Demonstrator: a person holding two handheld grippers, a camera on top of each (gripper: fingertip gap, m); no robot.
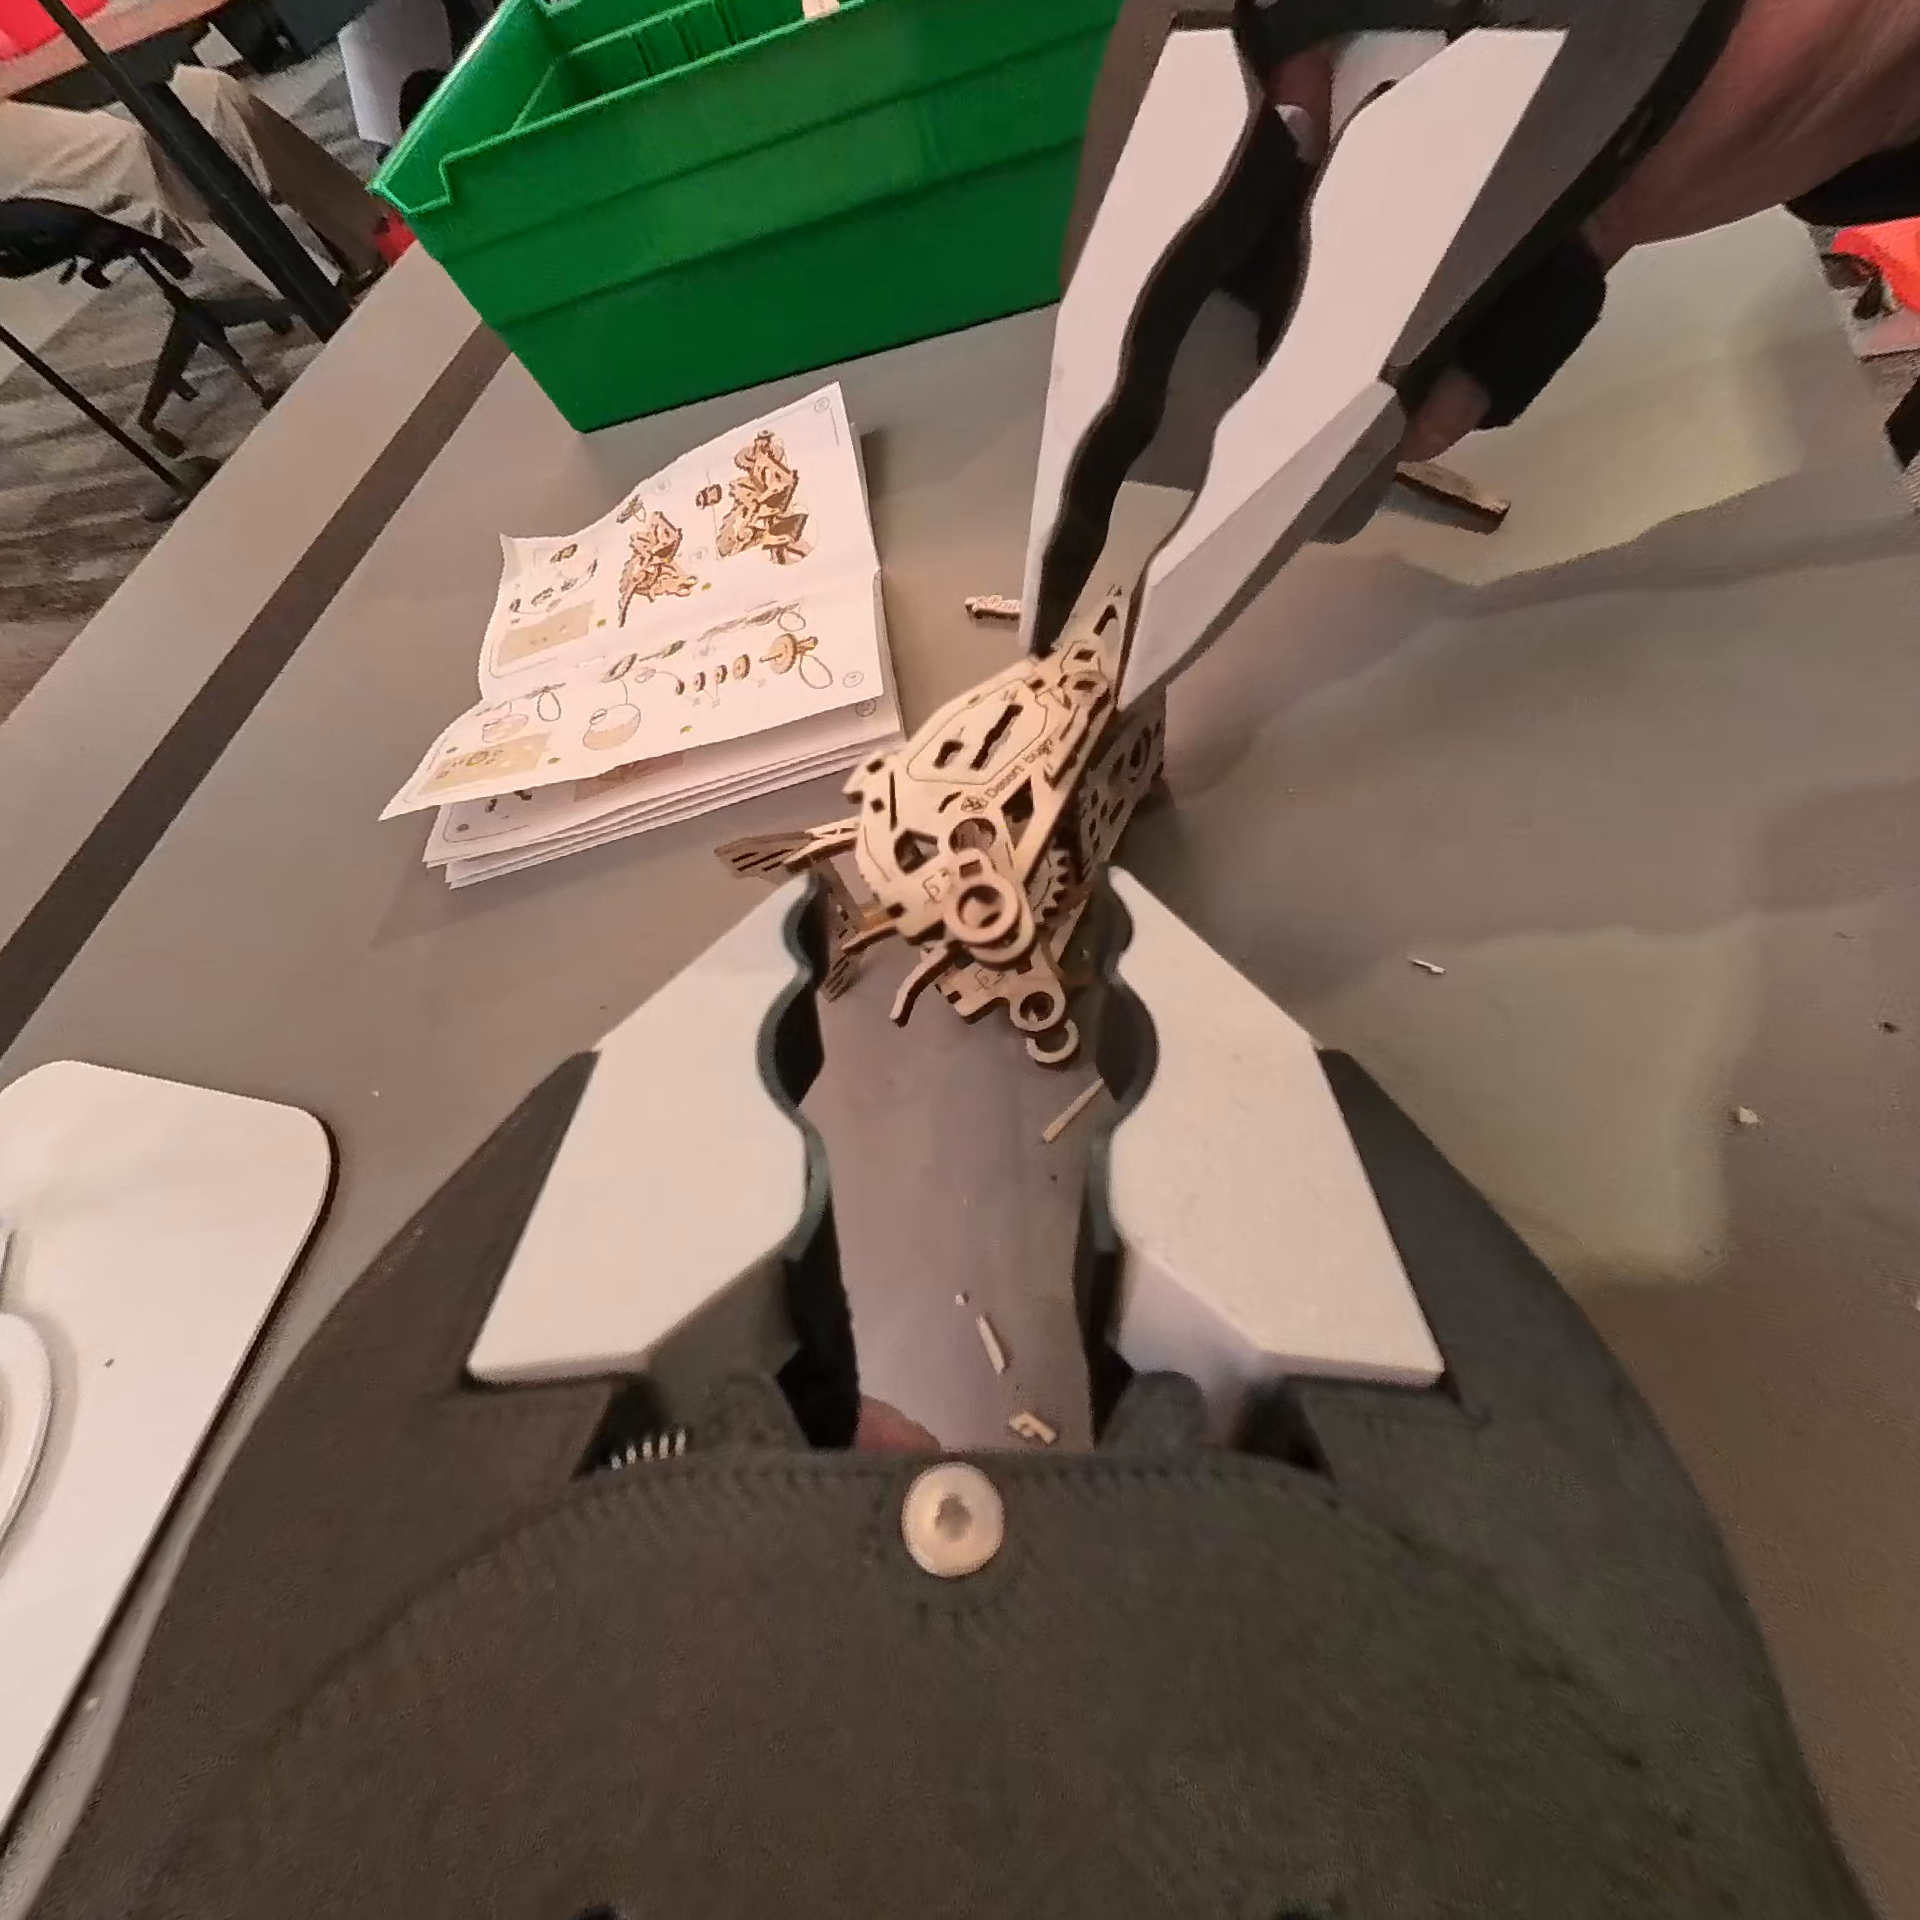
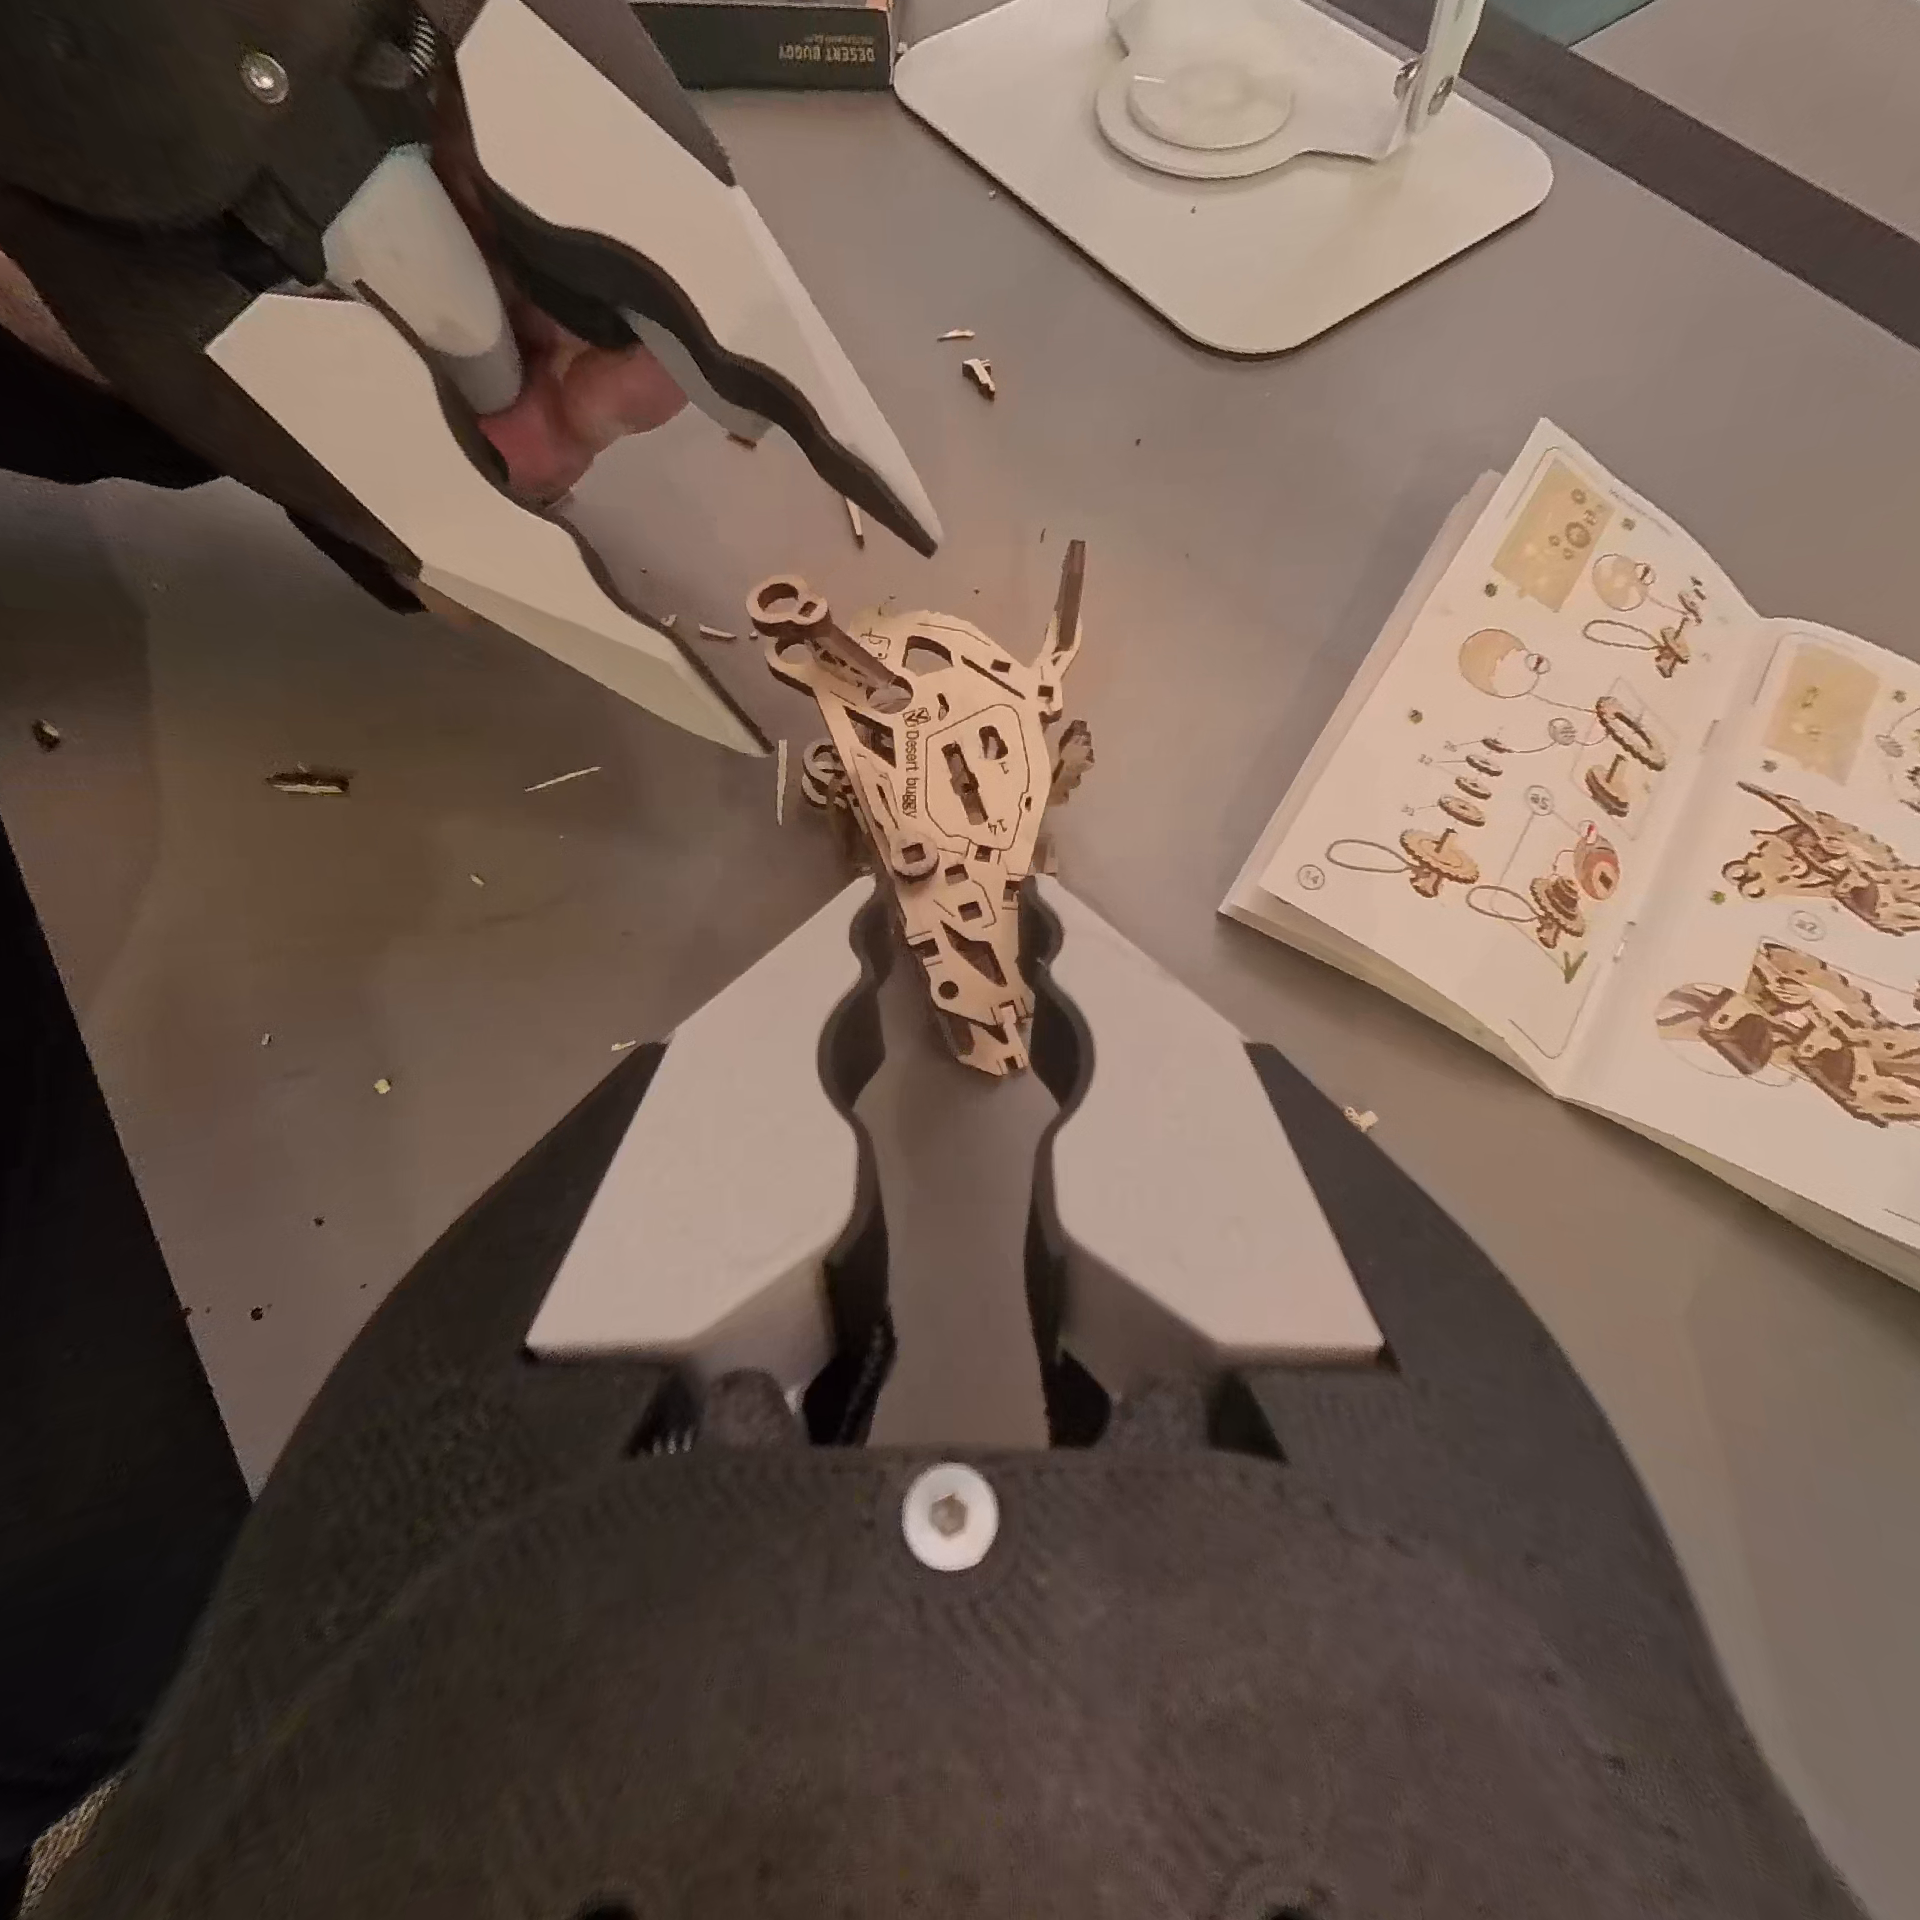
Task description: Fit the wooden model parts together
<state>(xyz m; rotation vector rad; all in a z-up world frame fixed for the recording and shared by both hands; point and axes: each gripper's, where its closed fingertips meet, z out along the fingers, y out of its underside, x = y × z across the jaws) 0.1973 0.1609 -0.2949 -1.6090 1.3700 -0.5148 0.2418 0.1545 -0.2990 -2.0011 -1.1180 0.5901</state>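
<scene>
Right claw (image 2: 951,935): pinching the narrow tail of the wooden model (image 2: 961,821), lifting it off the grey table (image 2: 1247,499). Left claw (image 1: 961,914): spread, flanking the nose, apparently not pressing. Handling judged light, stiff, brittle; gripping solid side plates, avoiding gears.

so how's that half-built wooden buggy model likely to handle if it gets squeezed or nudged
The wooden buggy model is probably light and fairly stiff: thin laser-cut plywood, full of cutouts. Likely fragile, since thin tabs and gears stick out, with splinters already on the table. Standing on end, it may tip if nudged.
</scene>
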